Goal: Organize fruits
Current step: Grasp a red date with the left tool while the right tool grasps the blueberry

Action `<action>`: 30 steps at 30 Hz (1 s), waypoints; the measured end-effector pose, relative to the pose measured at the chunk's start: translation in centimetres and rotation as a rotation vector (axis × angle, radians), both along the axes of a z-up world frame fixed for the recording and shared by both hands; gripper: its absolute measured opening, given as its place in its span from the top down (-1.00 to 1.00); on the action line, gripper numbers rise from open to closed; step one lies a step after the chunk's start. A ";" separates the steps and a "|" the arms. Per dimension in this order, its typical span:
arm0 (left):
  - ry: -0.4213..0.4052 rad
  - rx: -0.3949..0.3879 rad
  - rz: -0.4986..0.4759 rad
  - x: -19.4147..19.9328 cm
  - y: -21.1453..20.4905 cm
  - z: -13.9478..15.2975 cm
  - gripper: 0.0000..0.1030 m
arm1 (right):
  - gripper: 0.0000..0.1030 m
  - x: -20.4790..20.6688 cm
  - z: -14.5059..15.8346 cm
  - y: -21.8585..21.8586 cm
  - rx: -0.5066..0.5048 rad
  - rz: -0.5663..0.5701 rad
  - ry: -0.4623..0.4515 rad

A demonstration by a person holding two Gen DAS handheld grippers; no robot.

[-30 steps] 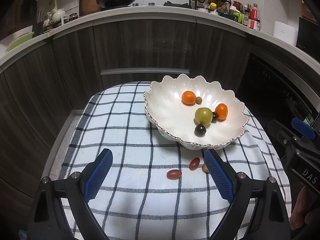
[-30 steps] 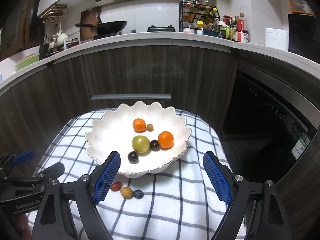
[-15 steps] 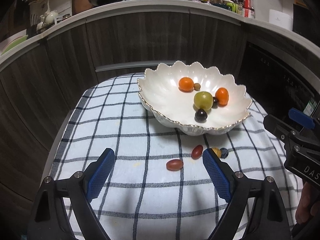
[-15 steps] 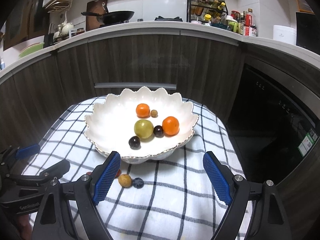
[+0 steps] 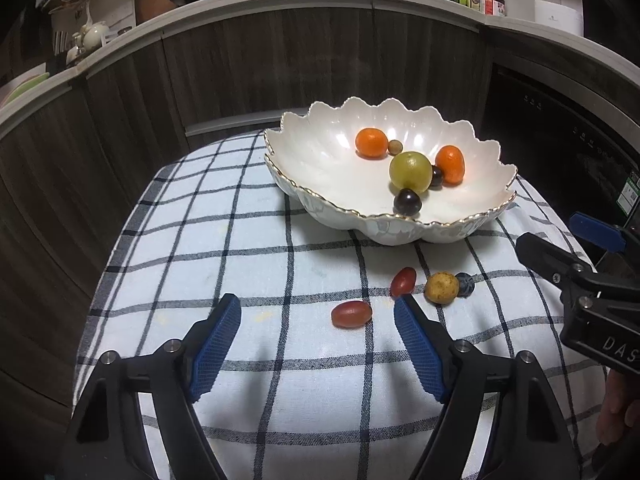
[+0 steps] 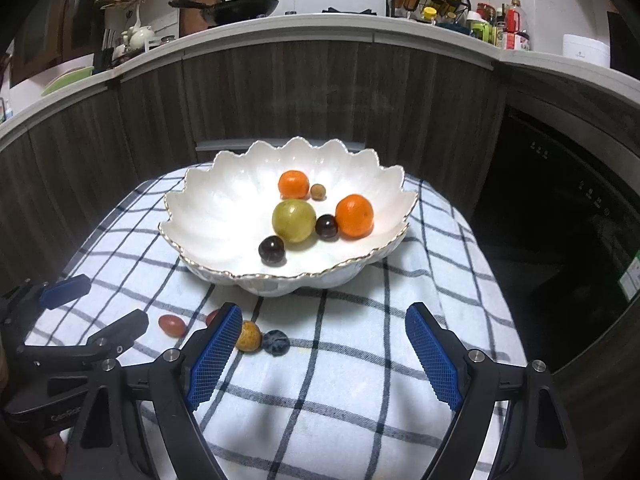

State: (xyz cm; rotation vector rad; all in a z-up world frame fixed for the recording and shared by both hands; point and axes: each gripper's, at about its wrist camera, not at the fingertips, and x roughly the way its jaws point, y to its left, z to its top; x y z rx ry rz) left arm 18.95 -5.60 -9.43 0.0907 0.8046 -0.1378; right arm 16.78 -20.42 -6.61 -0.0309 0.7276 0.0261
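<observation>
Red grape (image 6: 213,316) half behind right tool's finger (image 6: 212,350) (right-wrist view)

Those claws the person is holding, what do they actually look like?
Each claw, left and right, has two black plastic fingers held with silver bolts. Blue waffle-textured pads line the insides. White lettering marks the bodies; no cables or sleeves show.

Both the left tongs (image 5: 317,334) and the right tongs (image 6: 324,344) were black plastic frames with silver screws at the joints and blue cross-hatched pads (image 5: 418,350) on their fingers, white lettering marked their bodies, and bare skin showed at the picture edges.
</observation>
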 end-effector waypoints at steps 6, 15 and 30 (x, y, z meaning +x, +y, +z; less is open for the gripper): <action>0.016 -0.004 -0.019 0.1 -0.3 -1.0 -0.36 | -0.44 0.5 -1.5 0.4 -0.009 0.022 0.038; 0.055 -0.031 -0.042 0.7 -0.6 -2.3 -0.13 | -0.16 1.2 -3.7 1.2 -0.001 0.077 0.101; 0.108 -0.077 -0.062 2.3 -1.5 -4.1 0.15 | 0.04 2.6 -5.6 2.0 0.006 0.122 0.149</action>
